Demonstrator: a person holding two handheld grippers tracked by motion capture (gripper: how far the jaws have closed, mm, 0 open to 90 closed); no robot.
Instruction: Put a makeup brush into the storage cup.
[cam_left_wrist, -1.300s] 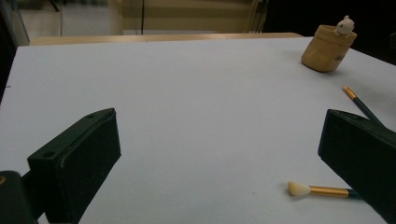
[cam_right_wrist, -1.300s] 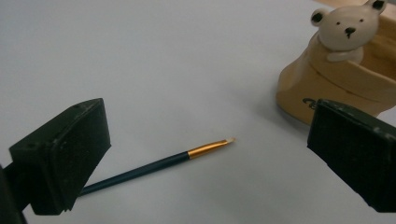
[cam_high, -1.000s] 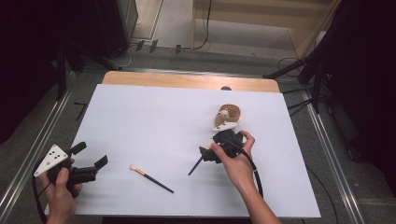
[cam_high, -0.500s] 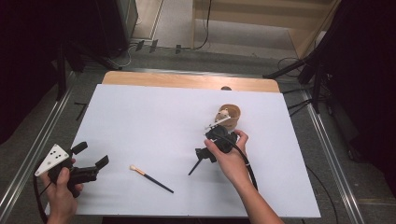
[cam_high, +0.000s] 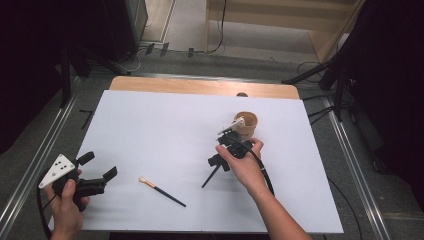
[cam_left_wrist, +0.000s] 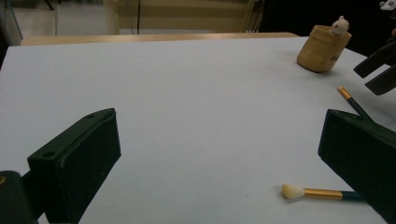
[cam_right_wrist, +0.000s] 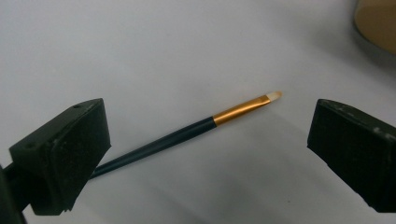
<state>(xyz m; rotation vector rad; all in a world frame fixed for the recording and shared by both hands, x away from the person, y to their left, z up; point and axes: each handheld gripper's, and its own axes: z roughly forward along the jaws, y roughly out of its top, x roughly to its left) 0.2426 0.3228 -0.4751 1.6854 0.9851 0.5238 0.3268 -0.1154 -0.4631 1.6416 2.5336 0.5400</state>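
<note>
My right gripper is open and hovers low over a thin dark brush near mid-table. In the right gripper view that brush, with its gold ferrule and small pale tip, lies on the sheet between the spread jaws of the right gripper. At the front left my left gripper is open and holds nothing. A second brush with a fluffy white tip lies to its right. The left gripper view has this second brush by the right jaw of the left gripper.
A tan wooden cup stands just beyond the right hand; a small white figure sits on the cup's rim. A white sheet covers the table, with a bare wooden strip along the far edge. Metal rails flank both sides.
The right hand and its gripper have shifted slightly left and away from me, staying over the thin brush. The left gripper and both brushes have not moved.
</note>
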